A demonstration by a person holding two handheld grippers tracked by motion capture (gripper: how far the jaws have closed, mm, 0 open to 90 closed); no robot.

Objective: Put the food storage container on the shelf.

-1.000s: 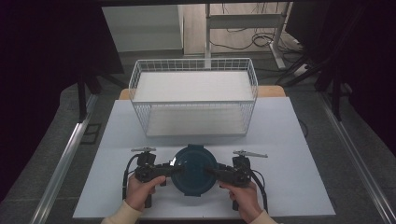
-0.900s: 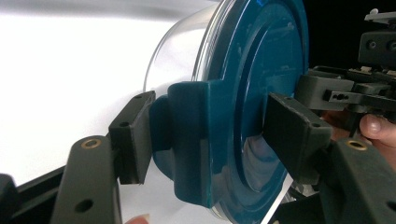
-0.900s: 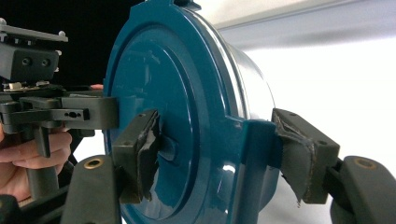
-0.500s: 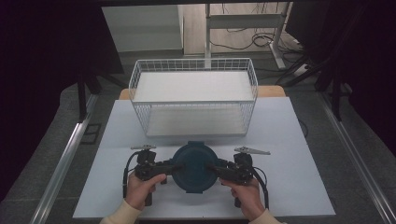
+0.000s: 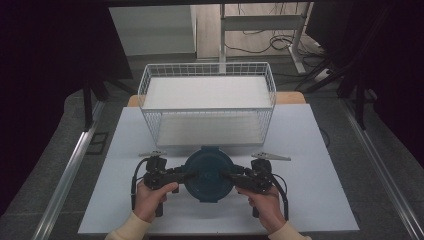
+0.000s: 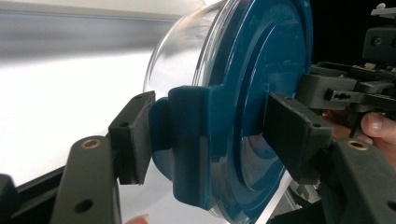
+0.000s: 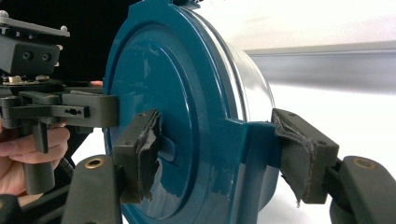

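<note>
A round clear container with a dark teal lid (image 5: 208, 172) is near the table's front edge, between my two grippers. My left gripper (image 5: 186, 176) is shut on the lid's left clip. In the left gripper view (image 6: 210, 135) one pad (image 6: 135, 135) presses the clip's outer side and the other presses the lid's top face. My right gripper (image 5: 229, 176) is shut on the opposite clip. In the right gripper view (image 7: 219, 154) a frayed pad (image 7: 144, 149) lies on the lid (image 7: 187, 93) and the other pad sits under the clip. Whether the container touches the table I cannot tell.
A white wire basket (image 5: 207, 70) stands just behind the container, its near wall (image 5: 210, 127) close to the lid. The white table (image 5: 320, 200) has bare room to the left and right of the hands. Dark floor, metal rails and cables surround the table.
The container and both grippers have shifted slightly away from the person, toward the basket. Both grips look the same.
</note>
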